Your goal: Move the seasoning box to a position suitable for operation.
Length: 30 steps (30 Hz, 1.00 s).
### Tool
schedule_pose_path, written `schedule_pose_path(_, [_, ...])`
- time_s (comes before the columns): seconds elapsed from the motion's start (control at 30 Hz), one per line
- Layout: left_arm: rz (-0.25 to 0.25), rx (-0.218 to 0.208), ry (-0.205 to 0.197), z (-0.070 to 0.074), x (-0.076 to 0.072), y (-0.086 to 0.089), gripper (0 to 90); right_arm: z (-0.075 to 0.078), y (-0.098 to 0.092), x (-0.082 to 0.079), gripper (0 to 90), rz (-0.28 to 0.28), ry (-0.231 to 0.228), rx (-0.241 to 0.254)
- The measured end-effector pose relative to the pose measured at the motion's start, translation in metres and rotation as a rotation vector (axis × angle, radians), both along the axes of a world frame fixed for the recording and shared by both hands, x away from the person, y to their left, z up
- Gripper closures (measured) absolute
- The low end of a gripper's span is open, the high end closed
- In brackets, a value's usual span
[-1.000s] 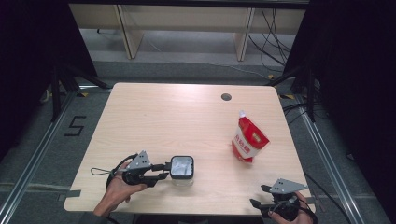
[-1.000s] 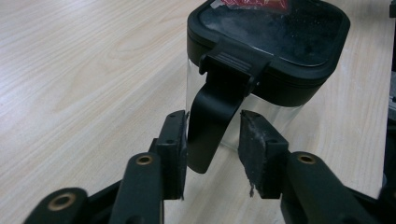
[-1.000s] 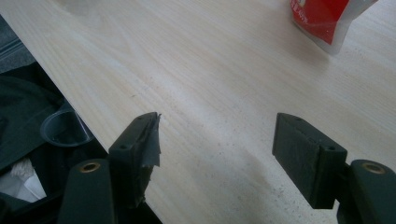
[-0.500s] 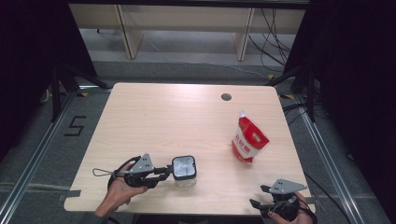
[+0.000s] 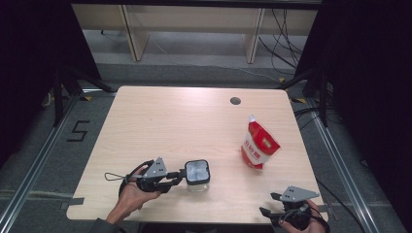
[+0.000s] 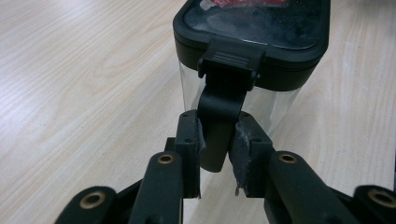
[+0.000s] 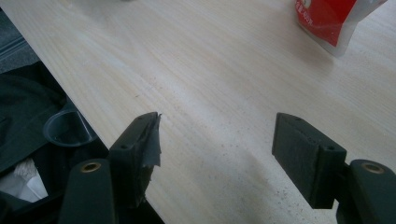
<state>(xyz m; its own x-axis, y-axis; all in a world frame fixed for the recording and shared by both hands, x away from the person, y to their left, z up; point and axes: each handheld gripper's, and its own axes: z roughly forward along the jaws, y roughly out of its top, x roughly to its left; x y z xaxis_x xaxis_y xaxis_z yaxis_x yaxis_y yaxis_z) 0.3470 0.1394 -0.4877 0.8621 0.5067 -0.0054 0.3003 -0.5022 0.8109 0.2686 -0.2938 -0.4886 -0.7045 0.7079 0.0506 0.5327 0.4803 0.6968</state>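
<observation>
The person's left hand (image 5: pixel 130 193) lies low on the wooden table (image 5: pixel 170 121) near its front edge, forearm coming in from below, and it points the left gripper (image 5: pixel 177 178) level across the tabletop. Right at that gripper's tips stands a clear container (image 5: pixel 197 175) with a black lid (image 6: pixel 254 32). In the left gripper view a black latch tab (image 6: pixel 219 121) hangs down from the lid's near rim, and the two jaws are pinched on it, one pad on each side. Those jaws have just been closing, with the tab between them.

Against the picture from a second ago, the left hand has hardly shifted. The gripper was already up against the container then, and the container stands in about the same spot.

The right hand (image 5: pixel 303 221) sits at the table's front right corner, holding the right gripper (image 5: pixel 272 206) level with its tips pointing toward the left hand. Its jaws are spread wide with bare wood between them. It has not moved since the earlier picture.

A red and white pouch (image 5: pixel 259 145) stands upright well beyond the right gripper's tips, and far off to the side of the left gripper, past the container. It too is where it was.
</observation>
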Motion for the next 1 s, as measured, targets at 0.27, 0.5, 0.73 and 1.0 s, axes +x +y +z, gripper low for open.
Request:
schedule_pose_path(0.27, [-0.026, -0.012, 0.000, -0.001, 0.005, -0.009, 73.2, 0.000, 0.000, 0.000, 33.1, 0.003, -0.004, 0.003])
schedule_pose_path(0.5, [-0.095, 0.026, -0.037, 0.001, 0.012, -0.020, 73.3, 0.000, -0.001, 0.001, 33.1, 0.012, -0.002, -0.006])
schedule_pose_path(0.73, [-0.101, 0.009, -0.040, -0.001, 0.018, -0.024, 73.4, 0.000, -0.002, 0.001, 33.1, 0.011, -0.003, -0.006])
schedule_pose_path(1.0, [-0.095, -0.008, -0.038, -0.002, 0.020, -0.024, 73.5, -0.001, -0.001, 0.003, 33.1, 0.026, -0.005, -0.004])
